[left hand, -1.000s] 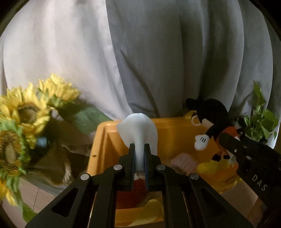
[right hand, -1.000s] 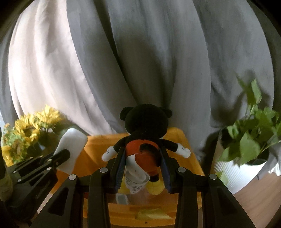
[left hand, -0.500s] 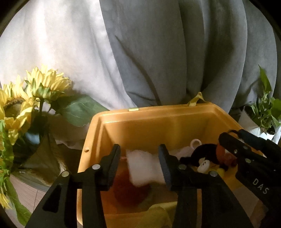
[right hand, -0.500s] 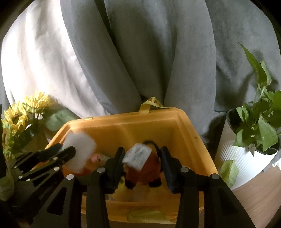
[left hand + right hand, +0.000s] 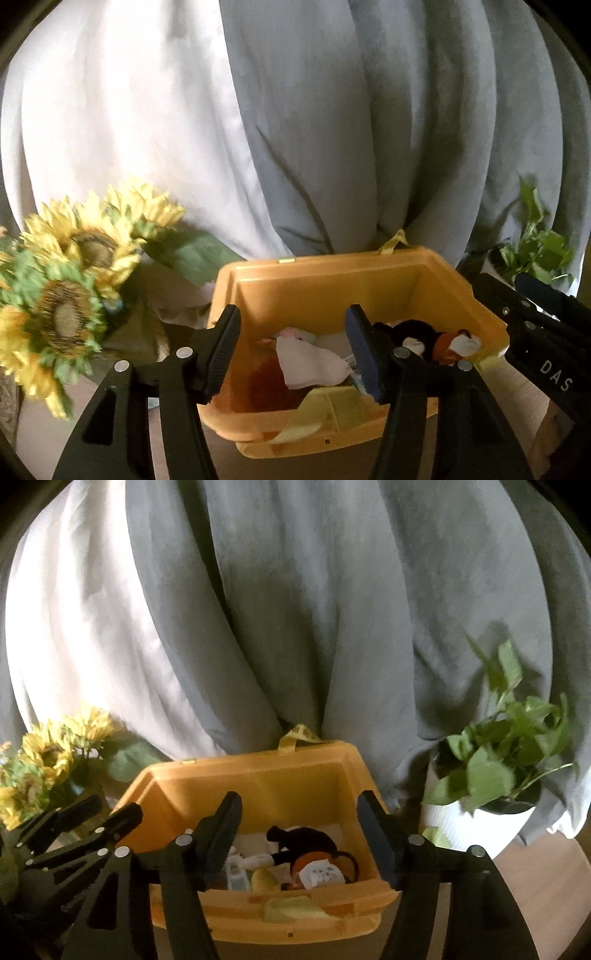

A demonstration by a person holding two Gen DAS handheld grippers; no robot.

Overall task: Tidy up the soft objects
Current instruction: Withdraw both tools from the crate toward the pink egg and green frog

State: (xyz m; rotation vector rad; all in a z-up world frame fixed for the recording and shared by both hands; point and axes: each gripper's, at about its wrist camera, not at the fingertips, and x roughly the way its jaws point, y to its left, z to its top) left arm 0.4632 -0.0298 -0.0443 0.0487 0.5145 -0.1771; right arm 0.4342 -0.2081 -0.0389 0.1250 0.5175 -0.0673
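We find the left claw (image 5: 291, 343) with its jaws spread wide and nothing between them, held above the near edge of the orange bin (image 5: 332, 291). Directly ahead of and below this claw, inside the bin, lies the white soft toy (image 5: 314, 363), resting on a reddish item. To the right of it in the same bin lies the black mouse doll (image 5: 417, 332), with its orange shorts and a white label showing.

We find the right claw (image 5: 299, 834) likewise spread apart and gripping nothing, poised over the bin (image 5: 258, 786). The mouse doll (image 5: 306, 840) lies in the bin between and below its fingers, label (image 5: 321, 877) facing up, beside a yellow piece. We cannot tell whether the two toys touch.

To the left of the left claw stand the sunflowers (image 5: 74, 273); the right claw's view shows them (image 5: 48, 753) beyond the other claw (image 5: 81, 827). To the right of the right claw stands a leafy plant in a white ribbed pot (image 5: 480, 819) on the wooden desk (image 5: 546, 882). Grey and white curtains (image 5: 295, 609) hang behind the bin.
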